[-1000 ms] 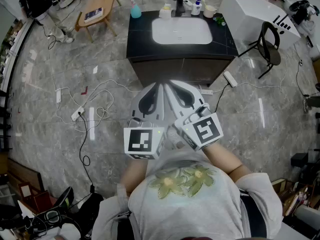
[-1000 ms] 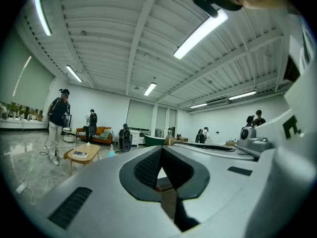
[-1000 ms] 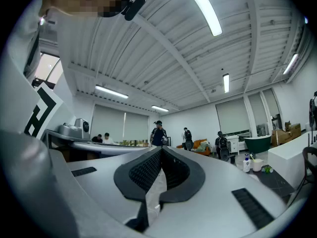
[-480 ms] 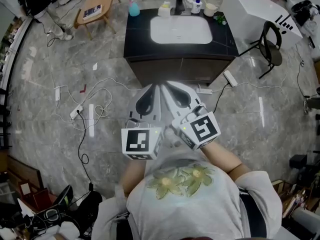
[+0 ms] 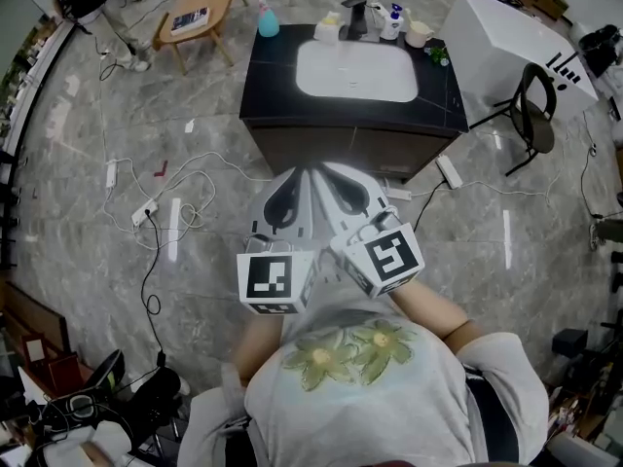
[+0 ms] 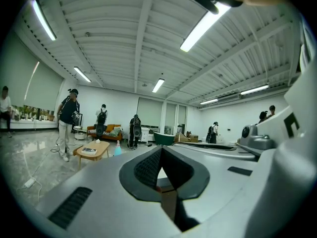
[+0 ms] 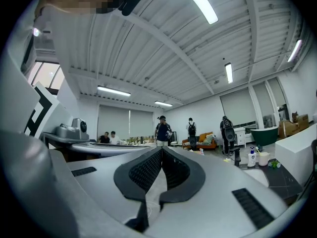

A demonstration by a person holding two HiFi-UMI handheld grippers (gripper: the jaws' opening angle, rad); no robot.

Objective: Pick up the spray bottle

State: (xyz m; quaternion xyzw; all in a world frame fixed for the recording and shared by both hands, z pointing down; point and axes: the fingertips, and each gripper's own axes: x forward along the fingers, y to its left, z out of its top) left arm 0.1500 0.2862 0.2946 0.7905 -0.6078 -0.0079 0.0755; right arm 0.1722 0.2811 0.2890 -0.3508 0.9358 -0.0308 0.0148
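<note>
We hold two grippers side by side in front of the chest, both aimed at the black surface [image 5: 282, 86]. The left gripper [image 5: 308, 172] has its jaws pressed together with nothing between them. The right gripper [image 5: 330, 169] is the same, its pads meeting at the tip and empty.

The one spray bottle [image 5: 267, 22], teal, stands at the back left corner of the surface, well apart from both grippers. Its long axis is vertical, head up. We cannot tell which way the nozzle faces. The left gripper view shows it as a small pale blue shape [image 6: 118, 149] beyond the jaws.

Also on the surface we count one white sink [image 5: 355, 71], one faucet [image 5: 352, 15] behind it, one white pump bottle [image 5: 393, 20] and one cup [image 5: 419, 33] just to its right.
</note>
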